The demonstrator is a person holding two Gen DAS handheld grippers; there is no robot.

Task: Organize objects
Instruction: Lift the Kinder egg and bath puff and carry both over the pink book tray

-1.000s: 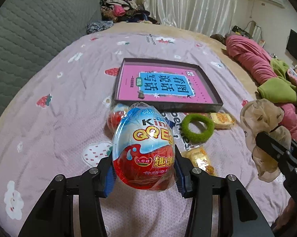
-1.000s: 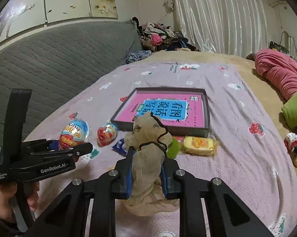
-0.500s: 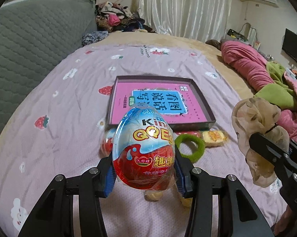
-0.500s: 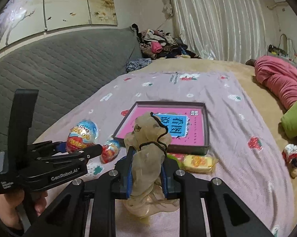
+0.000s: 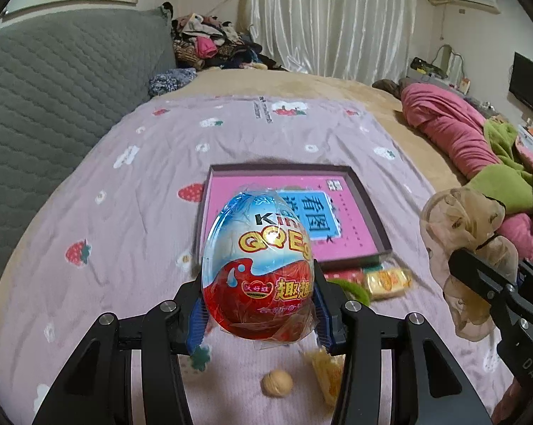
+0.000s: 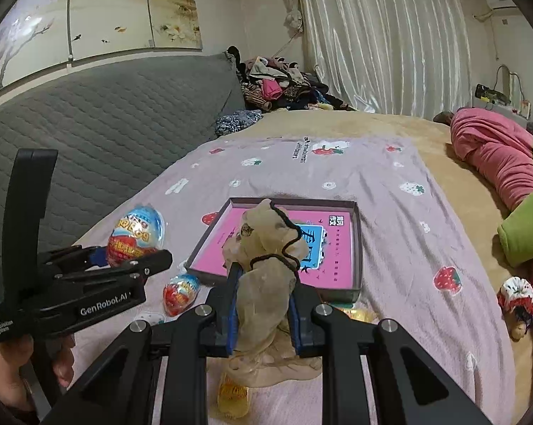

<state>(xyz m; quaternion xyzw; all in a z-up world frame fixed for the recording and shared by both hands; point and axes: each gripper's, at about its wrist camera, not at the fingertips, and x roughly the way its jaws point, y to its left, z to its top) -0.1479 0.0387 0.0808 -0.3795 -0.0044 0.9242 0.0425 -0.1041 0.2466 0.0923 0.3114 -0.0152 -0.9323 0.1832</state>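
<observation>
My left gripper (image 5: 257, 304) is shut on a large foil-wrapped chocolate egg (image 5: 257, 265), blue on top and red below, held upright above the bed; the egg (image 6: 135, 235) also shows at the left of the right wrist view. My right gripper (image 6: 263, 304) is shut on a beige scrunchie (image 6: 264, 269) with a thin black elastic looped over it; the scrunchie (image 5: 464, 248) appears at the right of the left wrist view. Beyond both lies a shallow dark box (image 5: 369, 212) with a pink printed sheet inside (image 6: 337, 248).
On the lilac strawberry-print blanket (image 5: 125, 194) lie a smaller foil egg (image 6: 181, 292), a green hair ring (image 5: 355, 288), yellow snack packets (image 5: 387, 279), a walnut (image 5: 276, 383). A grey quilted headboard (image 6: 107, 131) runs along the left; pink and green bedding (image 6: 503, 163) is heaped on the right. A person's hand (image 6: 15, 354) holds the left gripper.
Both grippers have risen and drawn back from the box, which now sits lower and smaller in view. A walnut and a packet have come into sight under the left gripper. Both grips are unchanged.
</observation>
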